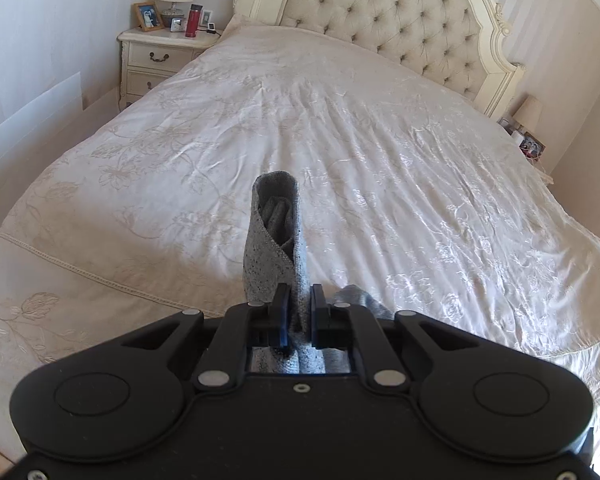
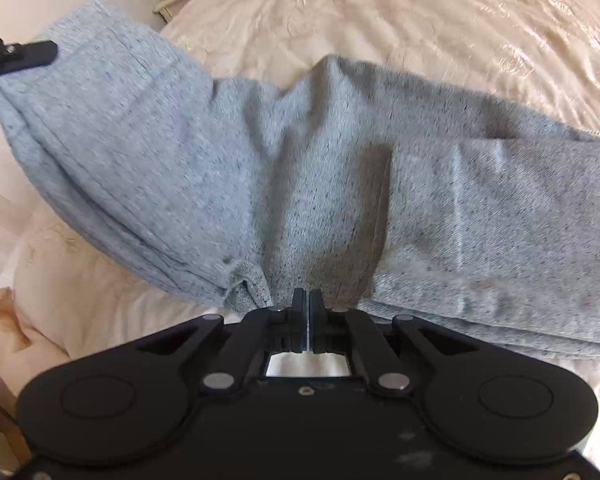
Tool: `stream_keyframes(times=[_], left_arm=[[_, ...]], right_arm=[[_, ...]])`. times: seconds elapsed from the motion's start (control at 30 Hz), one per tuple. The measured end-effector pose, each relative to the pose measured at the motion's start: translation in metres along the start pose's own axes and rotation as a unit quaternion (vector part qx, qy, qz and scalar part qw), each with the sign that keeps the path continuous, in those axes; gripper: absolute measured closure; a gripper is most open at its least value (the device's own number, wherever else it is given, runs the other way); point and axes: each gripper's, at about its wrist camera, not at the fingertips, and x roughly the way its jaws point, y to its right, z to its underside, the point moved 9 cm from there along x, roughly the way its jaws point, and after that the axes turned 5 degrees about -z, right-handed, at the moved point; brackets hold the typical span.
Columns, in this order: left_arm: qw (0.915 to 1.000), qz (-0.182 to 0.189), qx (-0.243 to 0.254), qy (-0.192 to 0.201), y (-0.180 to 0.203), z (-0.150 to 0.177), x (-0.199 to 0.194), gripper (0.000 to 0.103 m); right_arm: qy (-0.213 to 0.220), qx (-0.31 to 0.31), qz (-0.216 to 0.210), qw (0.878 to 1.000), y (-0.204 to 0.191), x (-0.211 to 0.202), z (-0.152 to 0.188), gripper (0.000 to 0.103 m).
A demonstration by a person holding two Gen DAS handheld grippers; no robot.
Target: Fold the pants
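Speckled grey knit pants (image 2: 320, 184) are pinched by the left gripper (image 1: 299, 312) and right gripper (image 2: 308, 312) above an embroidered satin bedspread (image 1: 380, 160).

Bedspread (image 1: 340, 128) bare ahead; grey pants (image 2: 300, 168) drape across right claw's (image 2: 308, 300) path.

The grey speckled pants (image 2: 320, 168) are hanging in a sagging span above the cream bedspread (image 2: 460, 20), pinched at 2 points, with the rest trailing right; a bunched fold (image 1: 274, 240) is standing upright.
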Motion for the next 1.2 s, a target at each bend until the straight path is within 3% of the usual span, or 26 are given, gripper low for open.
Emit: stream_keyframes(times=[0.1, 0.3, 0.4, 0.47, 0.6, 0.7, 0.87, 1.0, 1.2], left_arm=[[0.9999, 0.011, 0.008, 0.003, 0.032, 0.008, 0.001, 0.091], [0.9996, 0.022, 0.019, -0.005, 0.077, 0.031, 0.025, 0.091], [0.9991, 0.025, 0.029, -0.016, 0.089, 0.045, 0.039, 0.091], [0.9973, 0.046, 0.037, -0.043, 0.099, 0.058, 0.047, 0.09], [0.9876, 0.089, 0.04, -0.123, 0.109, 0.09, 0.063, 0.087], [0.9832, 0.1, 0.033, -0.149, 0.102, 0.103, 0.063, 0.087], [0.9797, 0.112, 0.033, -0.163, 0.087, 0.109, 0.059, 0.083], [0.9768, 0.126, 0.034, -0.17, 0.104, 0.112, 0.066, 0.083], [0.9817, 0.116, 0.092, -0.119, 0.132, 0.107, 0.042, 0.084]], right_arm=[[0.024, 0.016, -0.006, 1.0, 0.014, -0.025, -0.01, 0.094], [0.029, 0.057, -0.014, 0.998, 0.072, -0.045, -0.042, 0.092], [0.031, 0.077, -0.032, 0.996, 0.082, -0.049, -0.06, 0.075], [0.036, 0.097, -0.042, 0.994, 0.083, -0.046, -0.073, 0.071], [0.034, 0.113, -0.019, 0.993, 0.094, -0.038, -0.091, 0.068], [0.031, 0.128, 0.001, 0.991, 0.104, -0.027, -0.095, 0.068], [0.028, 0.168, -0.015, 0.985, 0.103, -0.025, -0.088, 0.067], [0.035, 0.174, -0.025, 0.984, 0.092, -0.025, -0.086, 0.064], [0.04, 0.153, 0.017, 0.987, 0.105, -0.033, -0.081, 0.064]])
